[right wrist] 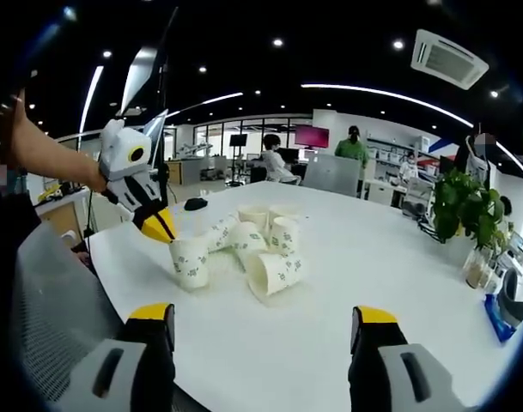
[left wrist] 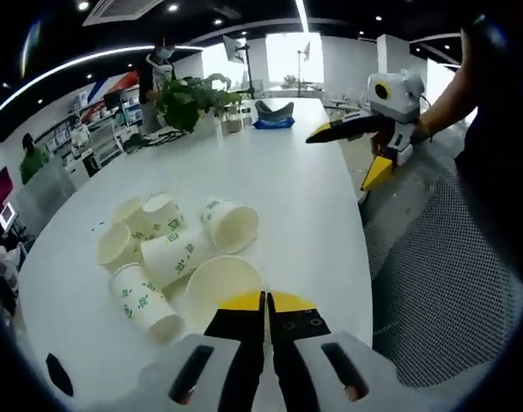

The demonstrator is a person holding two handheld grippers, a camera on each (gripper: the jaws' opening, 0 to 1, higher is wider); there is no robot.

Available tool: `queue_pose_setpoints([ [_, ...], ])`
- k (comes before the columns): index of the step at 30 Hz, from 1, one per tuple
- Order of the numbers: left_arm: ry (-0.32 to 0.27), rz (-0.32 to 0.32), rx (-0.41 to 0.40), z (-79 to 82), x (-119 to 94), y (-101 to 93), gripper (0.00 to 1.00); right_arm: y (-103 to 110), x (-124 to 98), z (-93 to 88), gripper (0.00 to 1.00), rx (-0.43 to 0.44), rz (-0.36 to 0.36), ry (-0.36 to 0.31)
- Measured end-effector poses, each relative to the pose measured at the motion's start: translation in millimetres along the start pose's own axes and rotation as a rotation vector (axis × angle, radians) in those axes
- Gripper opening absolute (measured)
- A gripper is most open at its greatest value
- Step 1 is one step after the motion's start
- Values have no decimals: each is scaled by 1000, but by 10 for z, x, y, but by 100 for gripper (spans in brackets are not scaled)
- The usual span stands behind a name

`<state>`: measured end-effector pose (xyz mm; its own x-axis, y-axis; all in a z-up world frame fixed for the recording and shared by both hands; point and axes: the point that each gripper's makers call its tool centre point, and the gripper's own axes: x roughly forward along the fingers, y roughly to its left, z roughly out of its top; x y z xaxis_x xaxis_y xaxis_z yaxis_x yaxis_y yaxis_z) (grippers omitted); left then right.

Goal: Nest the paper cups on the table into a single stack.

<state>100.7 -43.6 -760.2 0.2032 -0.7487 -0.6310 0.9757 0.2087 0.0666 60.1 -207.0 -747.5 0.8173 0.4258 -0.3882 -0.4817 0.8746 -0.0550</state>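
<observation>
Nothing is stacked yet: the paper cups [left wrist: 171, 253] lie in a loose heap at the lower left of the left gripper view, most tipped on their sides, some touching, one with its mouth facing the camera just above the fingers. In the right gripper view the same cups [right wrist: 244, 249] sit mid-frame on the white table [right wrist: 373, 275], one standing mouth-down at the near left of the heap. So the whole job is left, as I judge it. The left gripper [left wrist: 266, 302] hangs just short of the nearest cup at bottom centre, its yellow-tipped fingers clenched together on nothing; in the right gripper view it [right wrist: 161, 227] comes in from the left, tip just beside the mouth-down cup. The right gripper [right wrist: 265, 319] is spread wide and empty, well back from the heap; in the left gripper view it [left wrist: 351, 142] hovers upper right, beyond the table edge.
</observation>
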Motion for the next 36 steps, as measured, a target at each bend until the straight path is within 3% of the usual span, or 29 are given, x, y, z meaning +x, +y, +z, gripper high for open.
queue_pose_setpoints([
  [13,29,-35,22,-25,121,-104,0,-12,-2,6,84,-1,-5,0],
  [21,28,-25,22,-1,118,-109,1,-7,-3,13,84,0,-4,1],
  [28,-25,7,-10,80,48,-60,14,-4,0,-3,84,-6,1,6],
  [32,-68,45,-45,134,-4,3,28,3,2,-6,84,-13,2,8],
  [36,-117,71,-103,180,-64,51,33,2,6,-19,84,-19,4,12],
])
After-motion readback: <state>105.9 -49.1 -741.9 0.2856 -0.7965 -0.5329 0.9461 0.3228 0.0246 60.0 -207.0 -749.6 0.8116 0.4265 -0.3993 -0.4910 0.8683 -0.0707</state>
